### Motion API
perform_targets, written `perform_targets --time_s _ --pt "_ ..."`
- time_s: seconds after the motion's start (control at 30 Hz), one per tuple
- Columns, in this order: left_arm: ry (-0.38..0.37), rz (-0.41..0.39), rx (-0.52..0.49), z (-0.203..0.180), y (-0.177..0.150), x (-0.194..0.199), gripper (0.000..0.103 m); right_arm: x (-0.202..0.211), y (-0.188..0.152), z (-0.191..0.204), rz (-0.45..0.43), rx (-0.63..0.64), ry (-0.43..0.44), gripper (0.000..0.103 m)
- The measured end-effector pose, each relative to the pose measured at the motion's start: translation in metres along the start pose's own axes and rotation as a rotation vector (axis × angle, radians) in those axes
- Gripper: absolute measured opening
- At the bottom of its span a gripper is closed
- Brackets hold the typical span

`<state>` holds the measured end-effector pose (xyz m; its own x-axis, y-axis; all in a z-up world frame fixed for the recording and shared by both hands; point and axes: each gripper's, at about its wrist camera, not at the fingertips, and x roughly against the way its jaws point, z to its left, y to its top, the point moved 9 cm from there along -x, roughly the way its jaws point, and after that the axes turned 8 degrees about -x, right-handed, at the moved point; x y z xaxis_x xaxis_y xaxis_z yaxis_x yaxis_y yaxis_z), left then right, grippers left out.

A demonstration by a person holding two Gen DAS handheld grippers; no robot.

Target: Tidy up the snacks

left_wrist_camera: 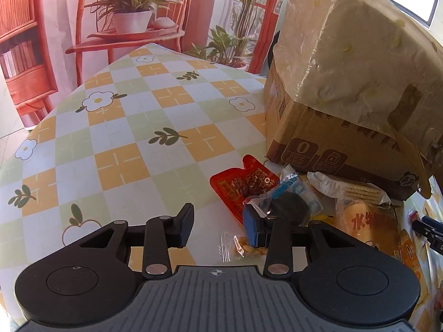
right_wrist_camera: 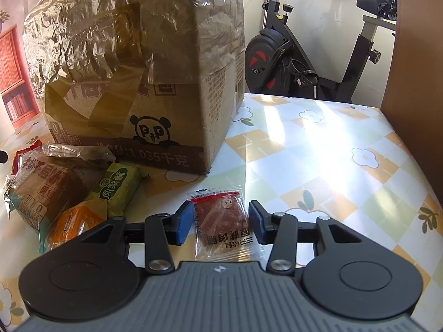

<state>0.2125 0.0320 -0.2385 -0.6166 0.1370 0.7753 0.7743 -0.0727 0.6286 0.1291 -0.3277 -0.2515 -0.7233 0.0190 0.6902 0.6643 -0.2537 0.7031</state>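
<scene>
Right gripper (right_wrist_camera: 220, 222) straddling flat clear-wrapped dried-meat packet (right_wrist_camera: 221, 218), jaws unclenched (pads not pressing), for pickup; left gripper (left_wrist_camera: 220, 228) likewise released over small clear peanut sachet (left_wrist_camera: 239, 246)

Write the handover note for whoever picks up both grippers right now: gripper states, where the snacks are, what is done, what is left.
Left gripper: open, low over the small clear snack packet, not gripping it.
Right gripper: open, fingers either side of the dried-meat packet lying flat on the table; pads not pressing.
Other snacks lie loose in front of the cardboard box: red pouch, green packet, biscuit packs.
Done: nothing visibly sorted.
Left: grip both packets, then the pile.
</scene>
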Motion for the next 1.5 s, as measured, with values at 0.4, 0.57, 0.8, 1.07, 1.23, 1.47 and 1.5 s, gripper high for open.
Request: perform_targets --time_s 0.4,0.57,0.8,1.07,1.23,1.47,1.5 --pt "-0.073 0.010 -0.156 -0.024 -0.011 -0.011 0.035 -0.002 0.000 0.001 -0.001 0.006 -0.001 0.047" --pt "-0.109 0.036 -0.165 -0.028 -0.028 -0.003 0.035 -0.002 0.000 0.001 -0.002 0.010 -0.004 0.047" --pt "-0.140 0.041 -0.155 -0.032 -0.037 0.006 0.036 -0.002 -0.001 0.001 -0.003 0.014 -0.006 0.047" --pt "-0.147 -0.013 -0.205 -0.060 -0.035 0.020 0.037 -0.002 -0.001 0.002 -0.003 0.014 -0.006 0.047" --pt "-0.056 0.016 -0.269 -0.071 -0.049 0.006 0.036 -0.002 -0.001 0.002 -0.003 0.014 -0.007 0.047" --pt "-0.014 -0.019 -0.305 -0.072 -0.049 0.008 0.018 -0.002 -0.001 0.002 -0.004 0.014 -0.007 0.047" --pt "-0.011 -0.020 -0.300 -0.071 -0.048 0.009 0.018 -0.002 -0.001 0.002 -0.004 0.014 -0.007 0.047"
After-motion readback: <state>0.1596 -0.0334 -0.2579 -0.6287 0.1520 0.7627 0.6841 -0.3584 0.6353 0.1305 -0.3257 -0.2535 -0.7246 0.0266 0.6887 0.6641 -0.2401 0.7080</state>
